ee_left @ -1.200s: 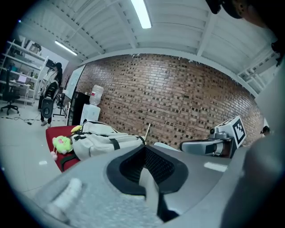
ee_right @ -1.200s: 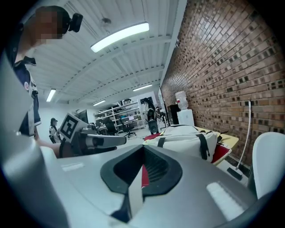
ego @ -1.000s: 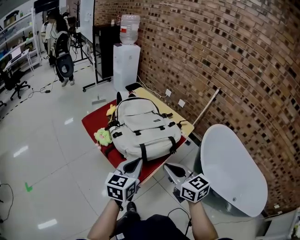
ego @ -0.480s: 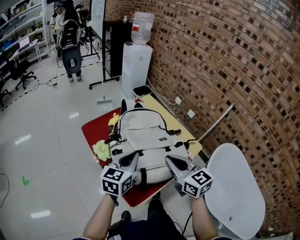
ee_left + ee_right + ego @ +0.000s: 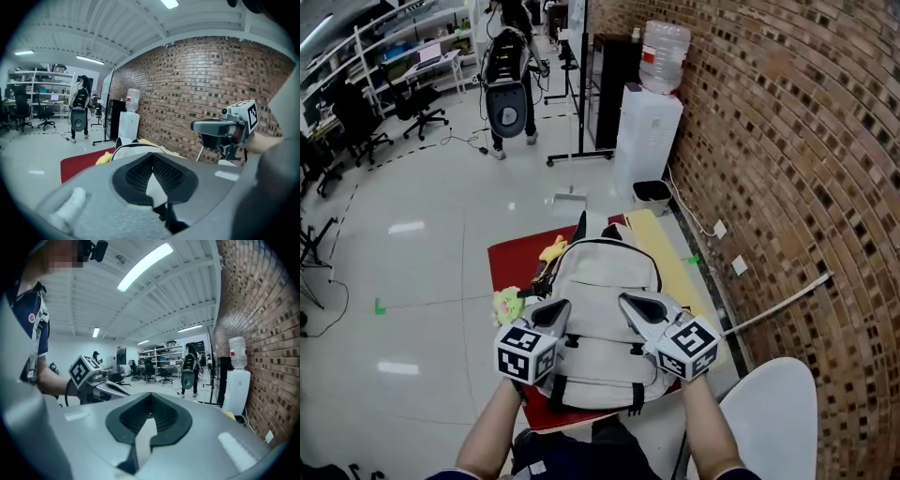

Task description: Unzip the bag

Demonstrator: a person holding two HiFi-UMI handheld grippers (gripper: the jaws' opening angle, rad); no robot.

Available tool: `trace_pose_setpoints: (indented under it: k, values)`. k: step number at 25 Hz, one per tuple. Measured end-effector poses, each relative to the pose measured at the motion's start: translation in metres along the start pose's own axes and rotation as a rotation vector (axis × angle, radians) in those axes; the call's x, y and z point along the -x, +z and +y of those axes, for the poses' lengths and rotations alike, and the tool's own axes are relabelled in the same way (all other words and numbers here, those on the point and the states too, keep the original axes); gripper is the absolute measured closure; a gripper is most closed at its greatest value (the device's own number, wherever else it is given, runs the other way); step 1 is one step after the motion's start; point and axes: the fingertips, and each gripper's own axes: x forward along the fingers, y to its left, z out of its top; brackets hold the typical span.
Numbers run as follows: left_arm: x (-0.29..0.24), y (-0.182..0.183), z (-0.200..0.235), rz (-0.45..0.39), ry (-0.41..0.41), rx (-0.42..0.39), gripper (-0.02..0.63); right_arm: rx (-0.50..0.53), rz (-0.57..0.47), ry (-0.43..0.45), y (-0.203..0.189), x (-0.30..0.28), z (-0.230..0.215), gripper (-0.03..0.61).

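A light grey backpack [image 5: 605,309] with black straps lies flat on a low table covered by a red cloth [image 5: 511,262]. Its top edge [image 5: 133,146] just peeks over the gripper body in the left gripper view. My left gripper [image 5: 556,310] hovers over the bag's left side, jaws shut and empty. Over the bag's right side my right gripper [image 5: 626,301] is also shut on nothing. Both are held level, above the bag, not touching it. The left gripper view catches the right gripper [image 5: 206,125], and the left gripper [image 5: 112,389] shows in the right gripper view.
A green plush toy [image 5: 508,302] and a yellow toy [image 5: 553,249] lie left of the bag. A yellow board [image 5: 667,264] runs along the table's right. A white chair [image 5: 769,422] stands near right, a water dispenser [image 5: 647,131] by the brick wall, a person [image 5: 506,75] far back.
The head view has swung forward over the table. Both grippers have moved from in front of the table's edge to above the backpack. Their jaws stay shut.
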Motion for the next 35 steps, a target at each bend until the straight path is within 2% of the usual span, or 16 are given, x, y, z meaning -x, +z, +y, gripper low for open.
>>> trace_pose_setpoints:
  k: [4,5,6,9,10,12,16,20,27,28,30,31,32,35]
  values:
    - [-0.008,-0.004,0.023,0.039,0.113,0.006,0.611,0.113,0.053,0.118,0.003,-0.049,-0.016,0.574]
    - [-0.009,-0.006,0.030,0.049,0.137,0.009,0.596,0.139,0.069,0.144,0.002,-0.064,-0.015,0.574]
    - [-0.008,-0.011,0.038,0.061,0.162,0.015,0.555,0.164,0.086,0.174,-0.001,-0.079,-0.012,0.574]
    - [-0.008,-0.023,0.066,0.091,0.224,0.032,0.554,0.235,0.164,0.278,-0.021,-0.126,0.001,0.571]
    - [-0.010,-0.026,0.074,0.102,0.230,0.034,0.551,0.256,0.207,0.314,-0.032,-0.141,0.006,0.504]
    - [-0.015,-0.033,0.087,0.128,0.220,0.044,0.518,0.308,0.306,0.376,-0.058,-0.168,0.015,0.488]
    - [-0.027,-0.055,0.109,0.177,0.182,0.074,0.498,0.442,0.495,0.424,-0.101,-0.208,0.020,0.485]
    - [-0.043,-0.079,0.123,0.219,0.130,0.064,0.480,0.534,0.613,0.468,-0.131,-0.234,0.022,0.476]
    - [-0.058,-0.093,0.132,0.267,0.084,0.090,0.479,0.605,0.806,0.550,-0.171,-0.251,0.018,0.460]
    - [-0.059,-0.095,0.133,0.278,0.083,0.089,0.479,0.621,0.822,0.560,-0.174,-0.252,0.019,0.465]
    - [-0.062,-0.099,0.134,0.310,0.082,0.089,0.480,0.664,0.835,0.561,-0.178,-0.255,0.018,0.534]
    - [-0.063,-0.101,0.134,0.325,0.083,0.087,0.480,0.674,0.830,0.551,-0.178,-0.258,0.017,0.549]
    - [-0.063,-0.104,0.134,0.339,0.084,0.086,0.480,0.661,0.817,0.535,-0.176,-0.259,0.015,0.551]
    - [-0.061,-0.112,0.131,0.371,0.088,0.098,0.480,0.532,0.753,0.483,-0.159,-0.259,0.008,0.554]
